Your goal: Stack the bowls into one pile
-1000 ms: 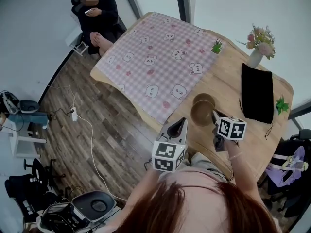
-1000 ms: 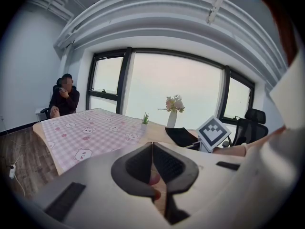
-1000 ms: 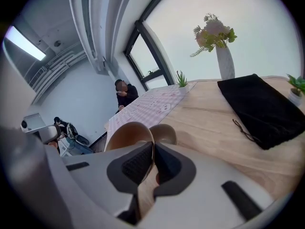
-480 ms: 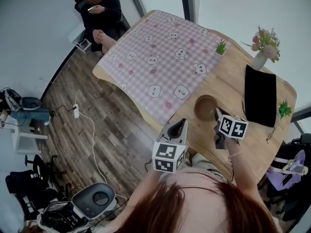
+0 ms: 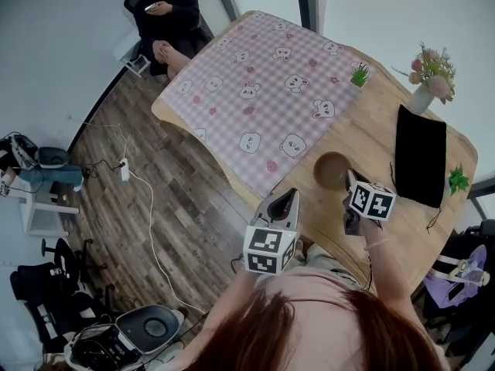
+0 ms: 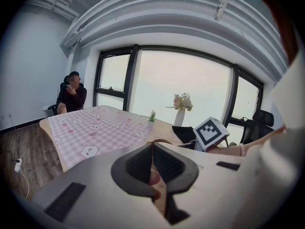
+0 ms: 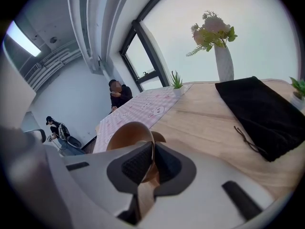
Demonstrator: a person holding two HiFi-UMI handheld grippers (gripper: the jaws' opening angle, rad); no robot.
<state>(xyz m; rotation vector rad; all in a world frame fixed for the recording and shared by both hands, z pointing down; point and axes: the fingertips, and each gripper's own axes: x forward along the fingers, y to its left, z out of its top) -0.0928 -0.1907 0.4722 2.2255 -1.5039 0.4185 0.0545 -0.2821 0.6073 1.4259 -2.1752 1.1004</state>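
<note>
Right gripper view: right gripper [image 7: 152,151] clamped on rim of round brown wooden-looking bowl [image 7: 127,133], apparently nested in second brown bowl [image 7: 160,137] on light wooden table [image 7: 209,113]; left gripper [image 6: 152,149] closed, empty; could tip or drag pile if pulled away before letting go.

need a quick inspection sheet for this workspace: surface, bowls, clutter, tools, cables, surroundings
surface: wooden table, pink checked bear cloth over its far part
job's things: brown bowl gripped by its rim; second bowl shows its rim just behind; cannot tell if they are nested
clutter: black pouch, vase of flowers, small potted plant by the cloth, another beside the pouch
tools: right tool shut on the brown bowl; left tool shut, empty, near the table's edge
cables: white cable and power strip on the floor
surroundings: seated person at the far end, office chair at lower left
</note>
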